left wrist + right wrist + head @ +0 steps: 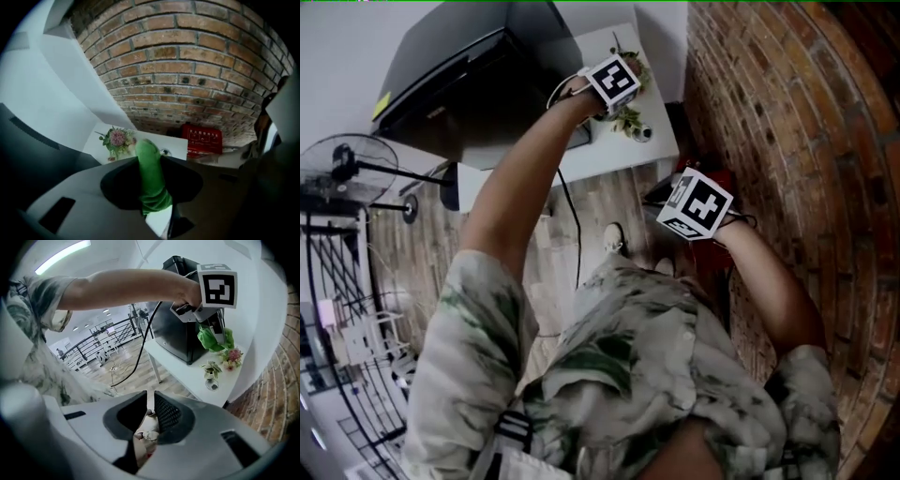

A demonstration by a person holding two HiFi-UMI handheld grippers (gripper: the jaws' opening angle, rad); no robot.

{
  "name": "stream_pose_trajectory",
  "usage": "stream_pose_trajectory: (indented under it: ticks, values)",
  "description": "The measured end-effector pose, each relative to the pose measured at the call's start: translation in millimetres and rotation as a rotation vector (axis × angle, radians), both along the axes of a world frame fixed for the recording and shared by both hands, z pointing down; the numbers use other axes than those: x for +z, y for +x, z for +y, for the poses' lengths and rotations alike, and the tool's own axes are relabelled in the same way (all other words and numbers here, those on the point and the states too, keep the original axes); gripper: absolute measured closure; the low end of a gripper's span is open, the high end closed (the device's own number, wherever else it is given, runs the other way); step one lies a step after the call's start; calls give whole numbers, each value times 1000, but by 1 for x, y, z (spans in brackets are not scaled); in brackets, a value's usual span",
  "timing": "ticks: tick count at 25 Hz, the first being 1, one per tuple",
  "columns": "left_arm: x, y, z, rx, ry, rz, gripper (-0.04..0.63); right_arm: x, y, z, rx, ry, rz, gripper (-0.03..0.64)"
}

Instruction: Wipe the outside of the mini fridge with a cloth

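At the mini fridge [173,338], left gripper [151,159] clamps the green cloth [153,187] for wiping. Right gripper [150,401] idles, jaws together, empty

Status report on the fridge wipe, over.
Left gripper shut on green cloth, at the mini fridge corner. Right gripper shut, empty, away from it. Flowers on table close beside cloth.

flowers [628,120] stand just beside the mini fridge [478,80]; brick wall [787,141] flanks right.

Loft-style office — brick wall [806,141], railings [96,333]
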State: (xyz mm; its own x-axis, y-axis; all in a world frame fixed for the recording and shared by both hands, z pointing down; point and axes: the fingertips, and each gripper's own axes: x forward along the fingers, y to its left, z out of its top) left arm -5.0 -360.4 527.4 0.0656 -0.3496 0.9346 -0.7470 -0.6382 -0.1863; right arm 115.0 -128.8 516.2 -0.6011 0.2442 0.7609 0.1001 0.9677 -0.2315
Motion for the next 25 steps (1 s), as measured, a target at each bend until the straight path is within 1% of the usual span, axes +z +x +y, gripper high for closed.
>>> stream_pose_trajectory:
  ticks: [2, 4, 6, 9, 13, 15, 18, 20, 25]
  values:
    - [-7, 3, 12, -6, 46, 40, 465, 1, -7, 5, -6, 2, -12, 549]
    - [-11, -1, 32, -21, 56, 49, 465, 0, -14, 9, -2, 6, -29, 549]
    - [-15, -1, 49, -29, 70, 92, 465, -1, -21, 12, 6, 12, -46, 551]
    - [-24, 3, 71, -26, 124, 197, 465, -3, -31, 16, 23, 20, -60, 555]
    - [-50, 1, 109, -77, 226, 372, 465, -9, -51, 21, 72, 26, -111, 561]
    - [-61, -5, 133, -103, 272, 455, 465, -12, -62, 25, 111, 26, -145, 563]
    - [-72, -25, 176, -136, 328, 543, 465, -19, -79, 35, 158, 22, -202, 568]
    - [-77, -41, 207, -153, 362, 573, 465, -22, -89, 44, 183, 29, -237, 570]
    - [-72, -81, 292, -208, 416, 600, 465, -22, -108, 79, 236, 42, -299, 578]
